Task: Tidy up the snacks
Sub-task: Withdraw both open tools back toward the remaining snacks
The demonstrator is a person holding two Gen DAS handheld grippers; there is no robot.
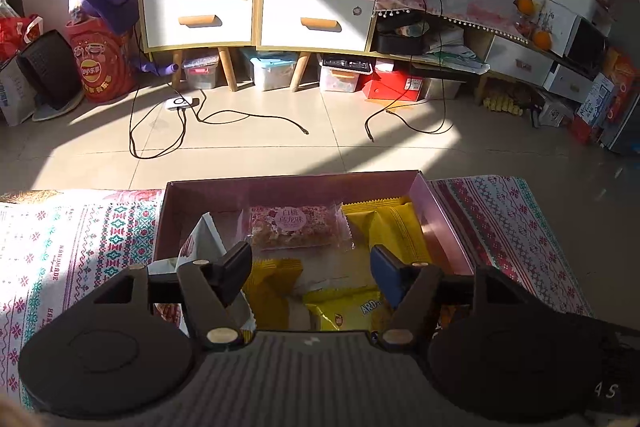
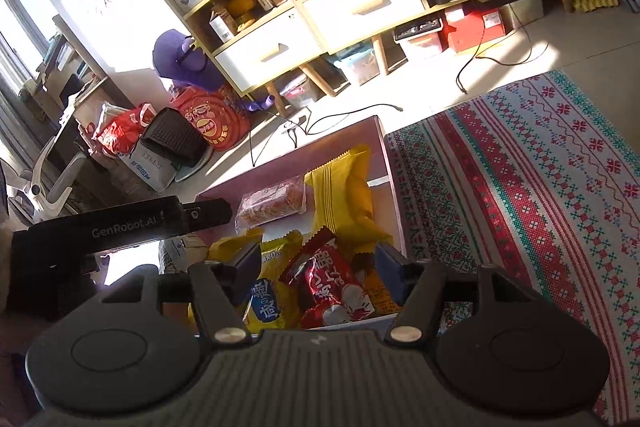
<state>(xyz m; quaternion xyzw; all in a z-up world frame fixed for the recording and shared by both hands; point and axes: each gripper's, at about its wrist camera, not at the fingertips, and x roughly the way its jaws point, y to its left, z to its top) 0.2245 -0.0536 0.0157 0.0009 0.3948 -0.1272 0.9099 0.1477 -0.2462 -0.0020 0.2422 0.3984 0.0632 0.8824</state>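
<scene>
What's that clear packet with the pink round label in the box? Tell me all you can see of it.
The clear packet is a see-through plastic wrapper showing a crumbly pink-and-tan bar, with a round pink label bearing Chinese characters. It lies flat, sealed as far as shows, toward the far side of the pink cardboard box. A yellow packet lies against its right end and a white packet leans near its left. Neither gripper touches it. The right wrist view shows it too.

The pink box point(image 1: 434, 215) is open on top, so entry from above is free. Inside it, snack packets point(image 2: 344, 195) crowd the floor, with little bare bottom showing. Right of the box, the patterned bench point(image 2: 540, 179) lies bare. The left claw point(image 2: 208, 213) hangs over the box's left side.
</scene>
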